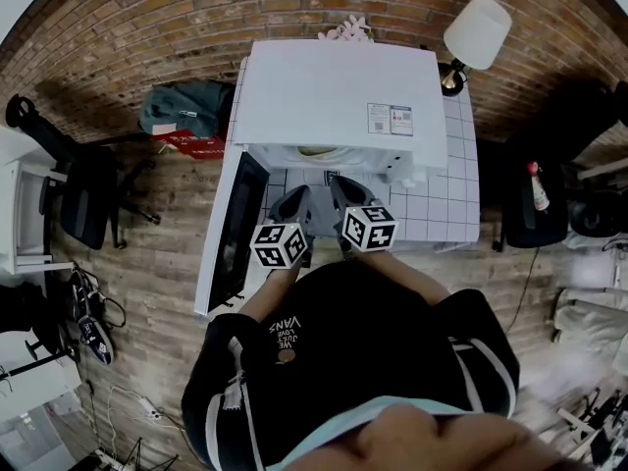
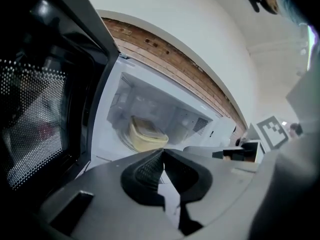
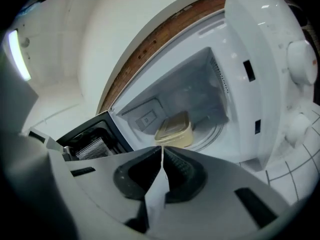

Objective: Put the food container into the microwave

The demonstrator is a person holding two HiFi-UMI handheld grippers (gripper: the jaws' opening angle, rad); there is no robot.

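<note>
A pale yellow lidded food container (image 1: 316, 151) sits inside the white microwave (image 1: 339, 96), on the turntable; it also shows as the container (image 2: 146, 134) and the container (image 3: 175, 130) in the two gripper views. The microwave door (image 1: 231, 234) hangs open to the left. My left gripper (image 1: 294, 202) and right gripper (image 1: 343, 189) are side by side just in front of the open cavity, apart from the container. The left gripper (image 2: 163, 153) is shut with nothing between its jaws. The right gripper (image 3: 162, 151) is shut and empty as well.
The microwave stands on a white tiled table (image 1: 446, 199) against a brick wall. A lamp (image 1: 476, 32) stands at the table's back right. An office chair (image 1: 83, 199) and a dark bag (image 1: 186, 111) are on the left, and a bottle (image 1: 538, 186) stands at the right.
</note>
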